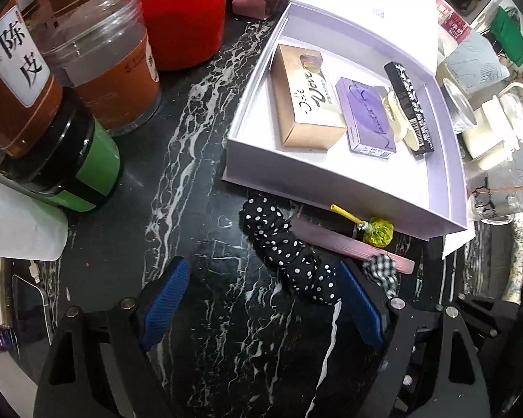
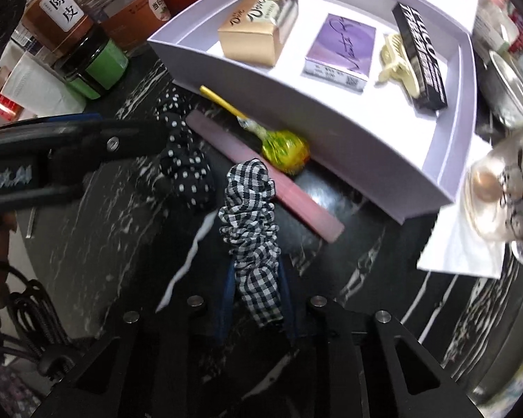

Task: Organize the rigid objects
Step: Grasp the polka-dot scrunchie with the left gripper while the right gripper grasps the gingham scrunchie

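A white open box (image 1: 331, 177) (image 2: 331, 118) on the black marble table holds a tan carton (image 1: 307, 101) (image 2: 258, 28), a purple carton (image 1: 366, 118) (image 2: 341, 48), a cream hair claw (image 1: 397, 118) (image 2: 397, 66) and a black carton (image 1: 409, 104) (image 2: 422, 59). In front of it lie a yellow lollipop (image 1: 376, 231) (image 2: 286, 148), a pink bar (image 1: 348, 244) (image 2: 282, 188) and a polka-dot scrunchie (image 1: 289, 254) (image 2: 184, 160). My left gripper (image 1: 261, 306) is open, with the scrunchie beside its right finger. My right gripper (image 2: 258, 296) is shut on a checked scrunchie (image 2: 254, 226).
Jars with brown contents (image 1: 14, 80) (image 2: 59, 17), a green-labelled black jar (image 1: 73, 163) (image 2: 94, 66) and a red container (image 1: 181, 14) stand at the left. Glassware and a white cup (image 1: 495, 122) stand right of the box. White paper (image 2: 460, 244) lies by a glass (image 2: 505, 195).
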A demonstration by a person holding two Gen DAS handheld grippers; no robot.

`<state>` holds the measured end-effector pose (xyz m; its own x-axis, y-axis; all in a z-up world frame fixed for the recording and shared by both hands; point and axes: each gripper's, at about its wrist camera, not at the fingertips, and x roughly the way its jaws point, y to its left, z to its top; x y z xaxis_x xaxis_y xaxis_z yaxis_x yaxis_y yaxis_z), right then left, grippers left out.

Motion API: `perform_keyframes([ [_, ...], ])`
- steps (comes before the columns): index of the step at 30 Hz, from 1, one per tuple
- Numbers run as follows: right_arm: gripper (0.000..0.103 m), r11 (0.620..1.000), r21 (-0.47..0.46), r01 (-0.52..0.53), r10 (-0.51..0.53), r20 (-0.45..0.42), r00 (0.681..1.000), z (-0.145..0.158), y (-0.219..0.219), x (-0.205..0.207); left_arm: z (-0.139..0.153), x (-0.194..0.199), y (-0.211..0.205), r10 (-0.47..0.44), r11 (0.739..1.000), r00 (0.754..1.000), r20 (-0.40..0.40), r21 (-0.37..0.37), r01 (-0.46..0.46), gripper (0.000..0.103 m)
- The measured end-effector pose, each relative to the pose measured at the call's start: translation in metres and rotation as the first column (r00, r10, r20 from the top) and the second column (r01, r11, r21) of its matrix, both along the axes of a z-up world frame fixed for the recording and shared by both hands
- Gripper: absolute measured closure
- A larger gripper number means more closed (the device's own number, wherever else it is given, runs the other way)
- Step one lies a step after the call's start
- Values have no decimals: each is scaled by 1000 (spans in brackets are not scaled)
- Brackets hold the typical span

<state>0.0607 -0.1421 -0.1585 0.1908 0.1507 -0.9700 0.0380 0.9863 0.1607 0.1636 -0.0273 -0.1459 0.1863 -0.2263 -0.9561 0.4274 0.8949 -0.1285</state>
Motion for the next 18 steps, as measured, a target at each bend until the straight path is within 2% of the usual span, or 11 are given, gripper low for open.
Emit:
perform_keyframes([
  [5, 79, 1000, 24, 15, -15, -6, 1000, -1, -9, -14, -12, -3, -15, 12, 1000, 1000, -14, 24, -12, 17],
  [10, 79, 999, 32, 28, -28, -5, 1000, 0, -19, -26, -26, 0, -21, 113, 993, 992, -54, 51, -110, 18],
  [12, 79, 999, 37, 37, -37, -4, 999, -1, -26, -29, -31, 1, -20, 150, 988, 987, -66, 51, -147, 30],
  [13, 79, 998, 41, 43, -42, -5, 999, -3, -32, -31, -29, 0, -22, 148, 988, 988, -33, 59, -146, 37],
  [15, 79, 998, 46, 51, -51, -4, 999, -5, -38, -33, -30, -6, -29, 112, 990, 994, -2, 85, -111, 60],
  [18, 79, 997, 48, 54, -54, 0, 999, -2, -47, -45, -29, -11, -30, 116, 991, 993, -26, 68, -114, 77],
])
